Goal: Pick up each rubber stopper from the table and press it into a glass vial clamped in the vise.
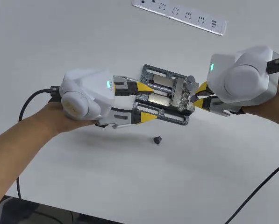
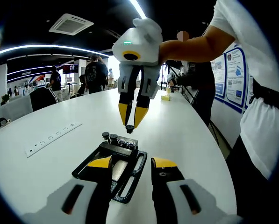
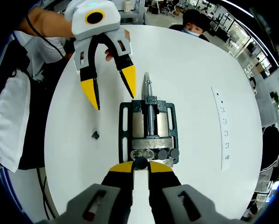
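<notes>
— Nearest first: what are the left tongs (image 1: 148,101) doing?
— Gripped by the hand at the near left, they stand wide open with nothing between the jaws. From the head view, the two yellow tips flank the left, screw end of the vise (image 1: 163,83). Whether they touch it I cannot tell.
— And from their own camera?
— It agrees: the jaws gape over the dark base of the vise, empty.
— The right tongs?
— The right tongs (image 1: 195,96) come in from the right, drawn narrow on a dark rubber stopper (image 1: 194,98) pinched at the very tips.
— Where is that stopper relative to the vials?
— Over the row of vials (image 3: 148,154) clamped at the right end of the vise. In the left gripper view it hangs just above the row, with a sliver of gap. Two vials carry dark stoppers and two look open.
— Any stoppers not yet picked up?
— One loose stopper (image 1: 157,139) lies on the white surface (image 1: 130,186), on the near side of the vise. It is apart from both tongs and closer to the left pair.
</notes>
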Motion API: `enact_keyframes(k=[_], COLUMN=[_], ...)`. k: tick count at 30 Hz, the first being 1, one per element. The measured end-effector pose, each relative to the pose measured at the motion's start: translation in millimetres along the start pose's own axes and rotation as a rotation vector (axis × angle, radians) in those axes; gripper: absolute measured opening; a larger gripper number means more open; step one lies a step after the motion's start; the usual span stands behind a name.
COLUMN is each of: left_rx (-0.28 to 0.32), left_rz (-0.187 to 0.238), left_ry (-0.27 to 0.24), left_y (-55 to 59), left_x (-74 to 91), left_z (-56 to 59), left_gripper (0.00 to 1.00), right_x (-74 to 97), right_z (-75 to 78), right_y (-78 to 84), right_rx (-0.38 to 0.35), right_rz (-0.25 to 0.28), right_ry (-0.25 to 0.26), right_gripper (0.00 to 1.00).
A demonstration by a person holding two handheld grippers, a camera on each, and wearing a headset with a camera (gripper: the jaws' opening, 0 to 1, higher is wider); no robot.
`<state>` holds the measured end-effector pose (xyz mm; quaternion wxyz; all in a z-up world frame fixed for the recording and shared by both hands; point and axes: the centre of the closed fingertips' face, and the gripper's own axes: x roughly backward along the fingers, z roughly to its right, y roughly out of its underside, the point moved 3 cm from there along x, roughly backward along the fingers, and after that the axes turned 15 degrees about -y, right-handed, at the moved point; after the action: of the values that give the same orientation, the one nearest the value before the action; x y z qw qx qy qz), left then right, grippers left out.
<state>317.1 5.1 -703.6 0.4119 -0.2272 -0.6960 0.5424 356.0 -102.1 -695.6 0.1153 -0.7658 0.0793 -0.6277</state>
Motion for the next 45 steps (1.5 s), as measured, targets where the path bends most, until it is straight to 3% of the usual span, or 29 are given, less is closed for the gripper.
enact_keyframes(k=[11, 26, 45], left_rx=[0.006, 0.013, 0.021], left_rz=[0.005, 0.0, -0.004], left_ry=[0.008, 0.022, 0.025], left_y=[3.1, 7.1, 11.1], left_x=[-5.8, -4.5, -4.3], left_z=[-8.0, -8.9, -8.7], left_gripper=[0.3, 0.3, 0.3], right_x=[-4.6, -17.8, -18.4], right_z=[10.7, 13.6, 19.3], right_y=[-2.0, 0.4, -0.2], right_rx=[-0.015, -0.039, -0.067], right_rz=[0.005, -0.002, 0.022], right_ry=[-0.001, -0.01, 0.003], right_gripper=[0.1, 0.1, 0.1])
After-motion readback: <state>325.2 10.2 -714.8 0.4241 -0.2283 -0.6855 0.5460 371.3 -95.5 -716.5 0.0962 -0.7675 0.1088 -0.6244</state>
